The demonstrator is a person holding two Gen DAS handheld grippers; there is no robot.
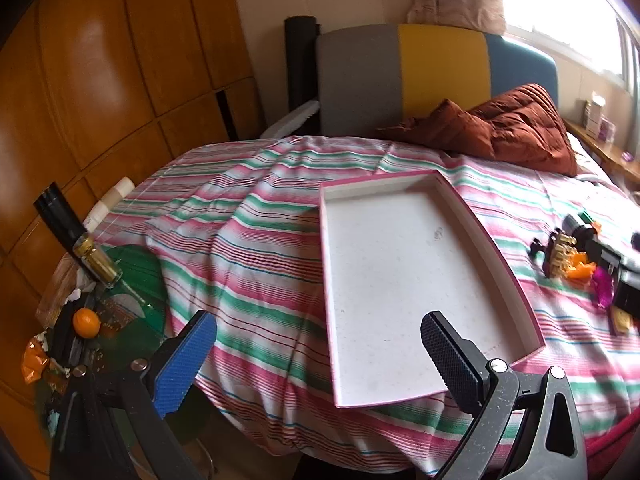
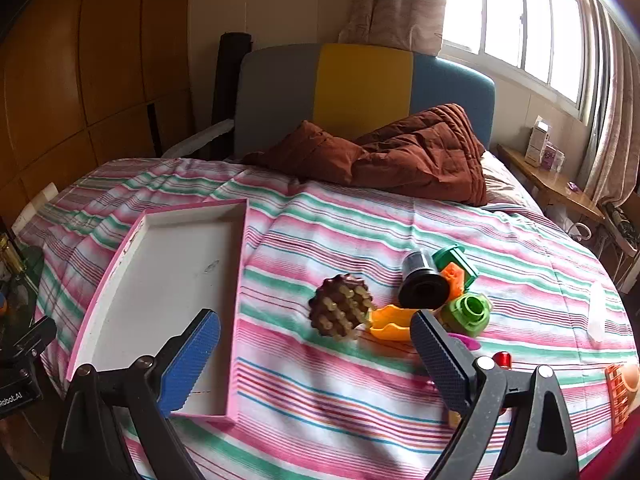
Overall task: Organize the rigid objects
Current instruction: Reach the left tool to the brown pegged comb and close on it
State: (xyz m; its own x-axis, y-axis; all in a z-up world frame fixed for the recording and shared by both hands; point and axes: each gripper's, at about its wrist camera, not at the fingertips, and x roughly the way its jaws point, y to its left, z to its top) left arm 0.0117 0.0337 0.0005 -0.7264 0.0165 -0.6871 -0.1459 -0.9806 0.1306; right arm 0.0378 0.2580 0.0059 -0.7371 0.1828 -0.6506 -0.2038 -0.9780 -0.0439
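Note:
A shallow pink-rimmed white tray (image 1: 496,240) (image 2: 240,280) lies empty on the striped bed. To its right lies a cluster of small rigid objects: a brown studded ball (image 2: 340,312) (image 1: 558,254), a black cylinder (image 2: 422,280), an orange piece (image 2: 390,322), a green cap (image 2: 470,312) and a green-orange piece (image 2: 456,266). My left gripper (image 1: 316,356) is open and empty over the tray's near left corner. My right gripper (image 2: 316,356) is open and empty, above the sheet in front of the cluster.
A brown quilt (image 2: 408,156) lies by the headboard. A green side table (image 1: 132,280) at the bed's left holds a bottle, a tangerine and wrappers. An orange grid toy (image 2: 622,392) and a red bit (image 2: 502,359) lie at right. A wooden shelf (image 2: 552,184) runs under the window.

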